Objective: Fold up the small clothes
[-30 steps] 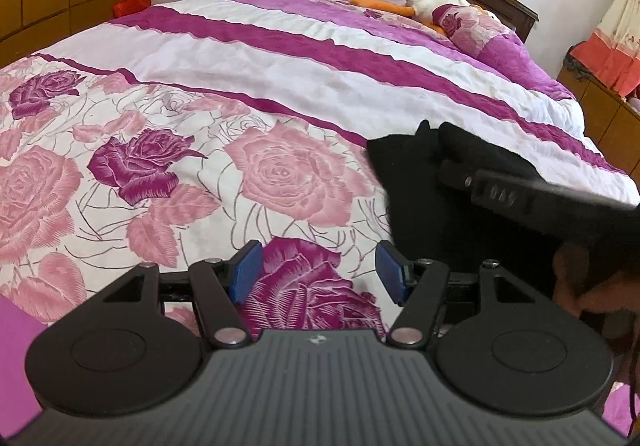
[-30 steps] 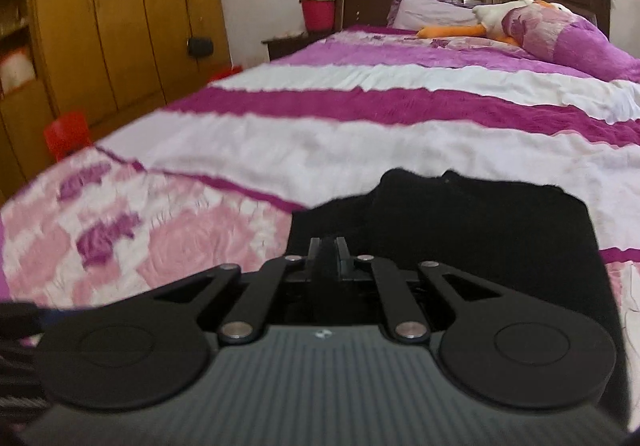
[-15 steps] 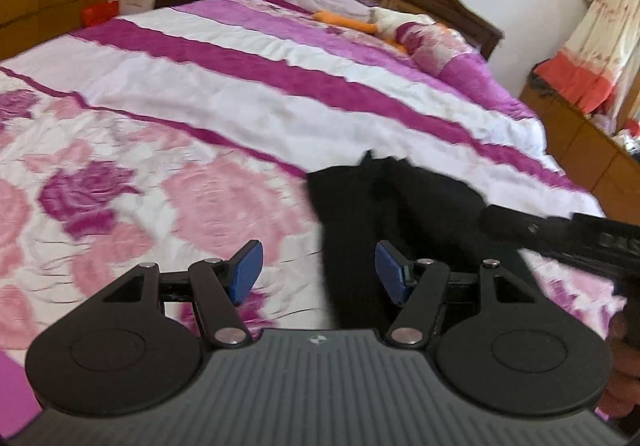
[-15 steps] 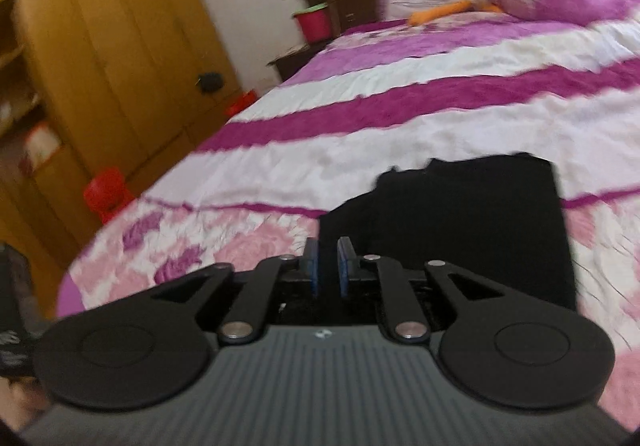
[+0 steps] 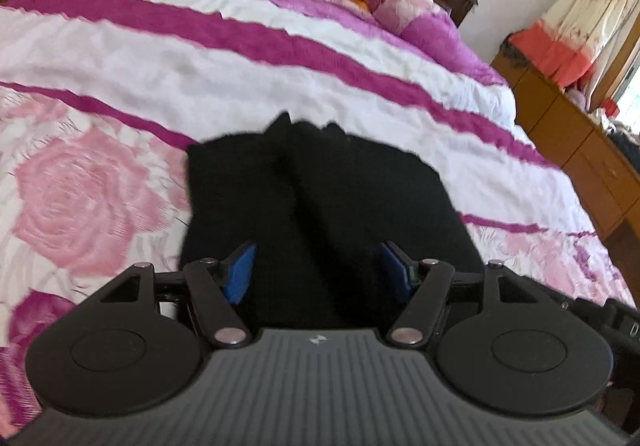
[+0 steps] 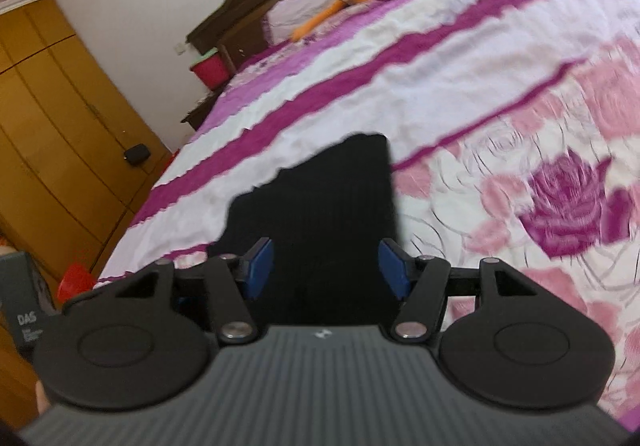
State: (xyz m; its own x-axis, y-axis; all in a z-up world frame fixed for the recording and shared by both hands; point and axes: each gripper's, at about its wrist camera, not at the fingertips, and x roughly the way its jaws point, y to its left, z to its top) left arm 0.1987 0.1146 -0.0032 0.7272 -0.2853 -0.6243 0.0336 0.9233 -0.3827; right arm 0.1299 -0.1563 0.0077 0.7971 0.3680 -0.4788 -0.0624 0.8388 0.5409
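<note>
Both tools look alike — the left tool (image 5: pixel 318 270) and right tool (image 6: pixel 326 270) have matte black linkage arms, silver pivot screws, blue pads, ribbed grey housing, perhaps a small white logo — blurred

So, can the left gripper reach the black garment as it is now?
Probably yes. The left gripper is open, the black garment lies flat on the bedspread right before its pads, and nothing stands between.

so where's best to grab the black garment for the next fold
Likely the near corners of the black garment: it lies flat on the bedspread, so come in low from the near edge, sliding one finger under the hem.
</note>
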